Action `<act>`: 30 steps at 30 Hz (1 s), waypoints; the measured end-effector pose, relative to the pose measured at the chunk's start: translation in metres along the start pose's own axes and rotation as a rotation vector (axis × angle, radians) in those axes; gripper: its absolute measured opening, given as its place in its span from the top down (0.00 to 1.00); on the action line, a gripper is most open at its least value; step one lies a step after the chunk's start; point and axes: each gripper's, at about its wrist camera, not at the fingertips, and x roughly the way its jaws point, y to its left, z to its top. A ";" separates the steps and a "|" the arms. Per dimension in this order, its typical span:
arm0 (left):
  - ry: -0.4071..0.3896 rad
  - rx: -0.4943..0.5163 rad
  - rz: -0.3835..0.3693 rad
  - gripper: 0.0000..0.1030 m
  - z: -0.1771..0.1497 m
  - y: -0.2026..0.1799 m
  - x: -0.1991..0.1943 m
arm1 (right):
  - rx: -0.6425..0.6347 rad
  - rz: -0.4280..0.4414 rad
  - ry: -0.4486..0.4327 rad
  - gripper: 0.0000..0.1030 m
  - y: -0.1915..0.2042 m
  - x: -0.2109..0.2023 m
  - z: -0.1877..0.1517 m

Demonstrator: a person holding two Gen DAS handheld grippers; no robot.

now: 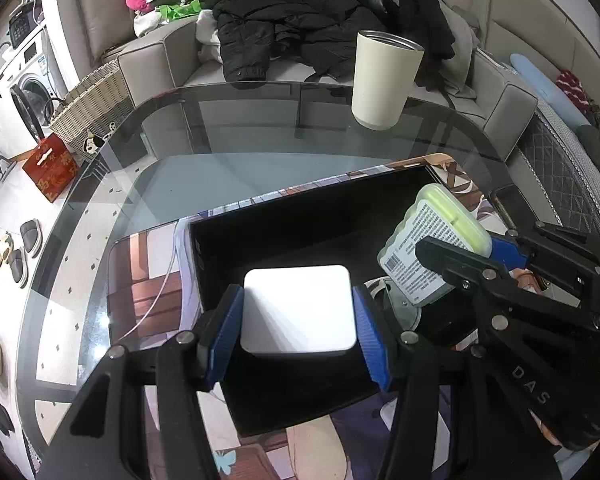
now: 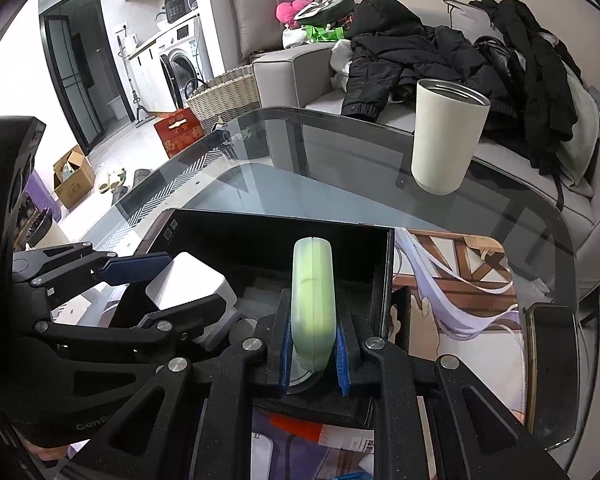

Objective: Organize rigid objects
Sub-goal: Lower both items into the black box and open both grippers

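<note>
Over the black box (image 1: 308, 240), the white block (image 1: 299, 312) is clamped by the left gripper (image 1: 299, 322) and the green case (image 2: 314, 312) by the right gripper (image 2: 314, 354); both are judged light, stiff and slippery, best pinched across flat sides.

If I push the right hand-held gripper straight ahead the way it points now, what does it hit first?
Probably the far wall of the black box. The right hand-held gripper holds the green case upright over the box, so the case's front edge would likely meet that wall first. Depth is uncertain; the cream tumbler stands well beyond.
</note>
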 end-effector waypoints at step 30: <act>-0.563 0.053 0.133 0.31 -0.010 -0.007 -0.116 | -0.037 -0.054 -0.477 0.65 0.012 -0.094 0.003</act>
